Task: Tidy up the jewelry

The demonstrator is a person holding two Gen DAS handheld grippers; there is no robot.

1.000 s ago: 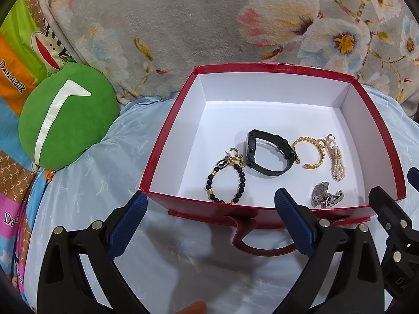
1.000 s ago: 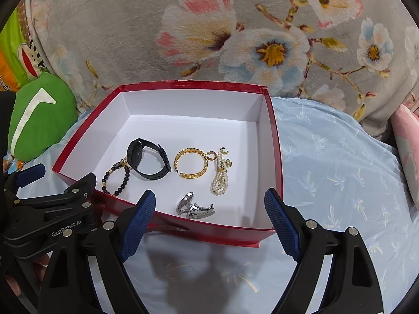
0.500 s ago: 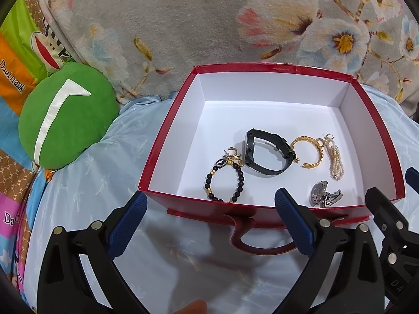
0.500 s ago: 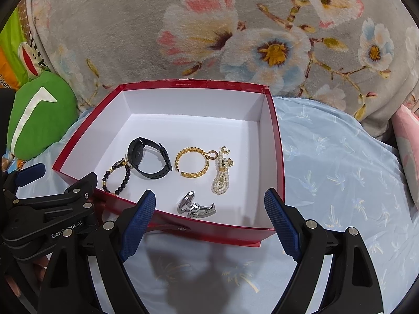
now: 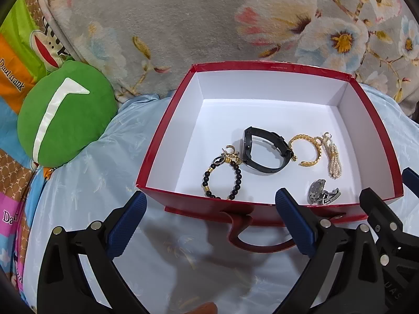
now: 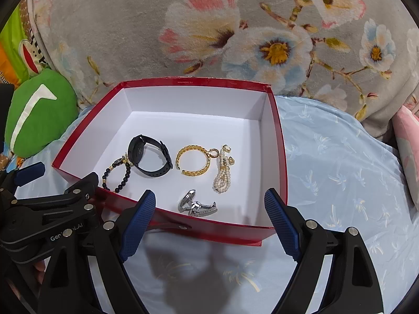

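Nearest you, your left gripper (image 5: 210,208) has its blue pads spread wide with nothing between them, poised short of the red box's (image 5: 167,120) near wall. Your right gripper (image 6: 209,209) is just as wide apart and just as empty, its pads framing the near right corner of that box.

Inside, on the white floor, all the jewelry you can see is already gathered: a silver watch (image 6: 197,205) closest to the near wall, a black bead bracelet (image 5: 222,176) to its left, then a black band watch (image 5: 264,153), a gold chain bracelet (image 6: 193,160) and a pearl strand (image 6: 223,175) in a loose row behind. The black band touches the bead bracelet's clasp end, and the gold bracelet lies just beside the pearls. Nothing lies loose on the cloth around the box, so the gathering looks done to me; what may be left is spacing the pieces apart or closing up, though no lid shows.

The box sits on a pale blue sheet (image 6: 340,170) printed with small palms, soft and wrinkled, so expect it to rock if you press on it. A round green cushion (image 5: 62,112) lies to its left, and a grey floral blanket (image 6: 262,26) rises behind
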